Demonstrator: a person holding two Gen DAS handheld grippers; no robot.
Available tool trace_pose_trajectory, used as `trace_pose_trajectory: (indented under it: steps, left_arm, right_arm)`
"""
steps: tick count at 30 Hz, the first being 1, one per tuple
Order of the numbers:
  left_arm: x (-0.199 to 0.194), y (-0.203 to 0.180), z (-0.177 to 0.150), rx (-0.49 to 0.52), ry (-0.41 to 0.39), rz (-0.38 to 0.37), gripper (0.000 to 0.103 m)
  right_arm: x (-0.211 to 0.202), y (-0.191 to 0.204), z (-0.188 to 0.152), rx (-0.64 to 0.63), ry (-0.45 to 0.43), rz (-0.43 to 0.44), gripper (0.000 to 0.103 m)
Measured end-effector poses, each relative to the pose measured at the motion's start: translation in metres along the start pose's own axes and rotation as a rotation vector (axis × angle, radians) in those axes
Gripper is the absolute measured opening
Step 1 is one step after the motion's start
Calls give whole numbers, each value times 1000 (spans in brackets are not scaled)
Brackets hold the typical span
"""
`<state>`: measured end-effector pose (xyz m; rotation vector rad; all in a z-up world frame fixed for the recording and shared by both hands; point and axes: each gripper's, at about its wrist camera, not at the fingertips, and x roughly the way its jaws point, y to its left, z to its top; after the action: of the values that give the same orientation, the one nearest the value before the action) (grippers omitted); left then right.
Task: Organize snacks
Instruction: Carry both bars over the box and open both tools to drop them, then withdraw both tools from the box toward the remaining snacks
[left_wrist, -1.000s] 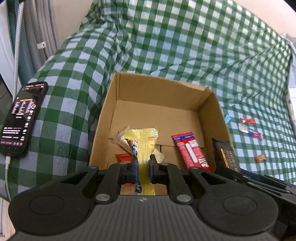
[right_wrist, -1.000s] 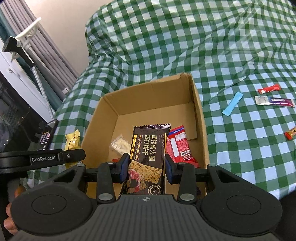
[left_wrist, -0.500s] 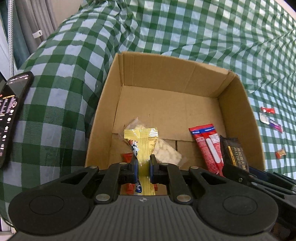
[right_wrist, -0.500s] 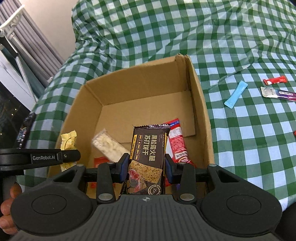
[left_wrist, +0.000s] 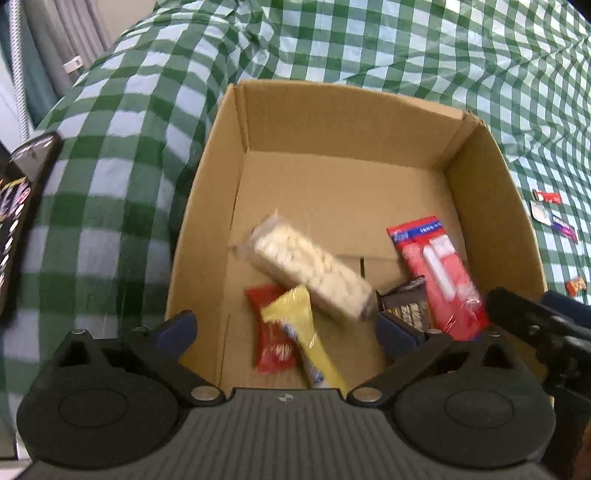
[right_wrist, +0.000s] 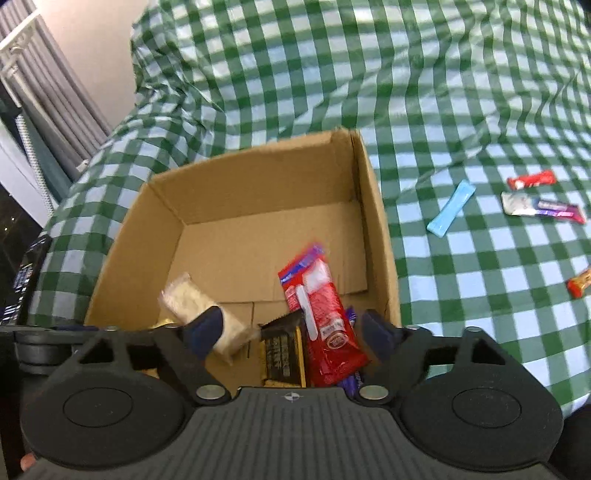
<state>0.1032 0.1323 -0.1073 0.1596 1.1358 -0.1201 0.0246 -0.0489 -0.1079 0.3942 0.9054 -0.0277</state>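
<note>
Both the left hand-held gripper (left_wrist: 286, 328) and right hand-held gripper (right_wrist: 291, 328), jaws just opened wide, release snacks into the cardboard box (left_wrist: 332, 110); loose packets on the cloth's right side likely come next.

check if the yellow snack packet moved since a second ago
Yes. The yellow snack packet has dropped from the left tool, whose jaws have just been opening, onto the cardboard box floor.

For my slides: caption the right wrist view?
Open right gripper above cardboard box, black cracker pack released beside red packet.
</note>
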Motion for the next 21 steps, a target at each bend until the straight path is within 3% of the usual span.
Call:
trace_pose_trajectory:
  steps: [8, 13, 16, 21]
  left_arm:
    - [-53, 4, -68, -21, 6, 38, 103]
    - [-85, 6, -115, -40, -17, 52, 103]
    - [-100, 1, -129, -35, -31, 38, 103]
    - [-127, -14, -141, 13, -94, 25, 103]
  right_arm:
    - [-63, 8, -36, -19, 11, 34, 96]
    - [-105, 21, -71, -135, -61, -2, 97]
    - [-127, 26, -85, -200, -108, -18, 99]
    - [-157, 21, -96, -195, -165, -20, 99]
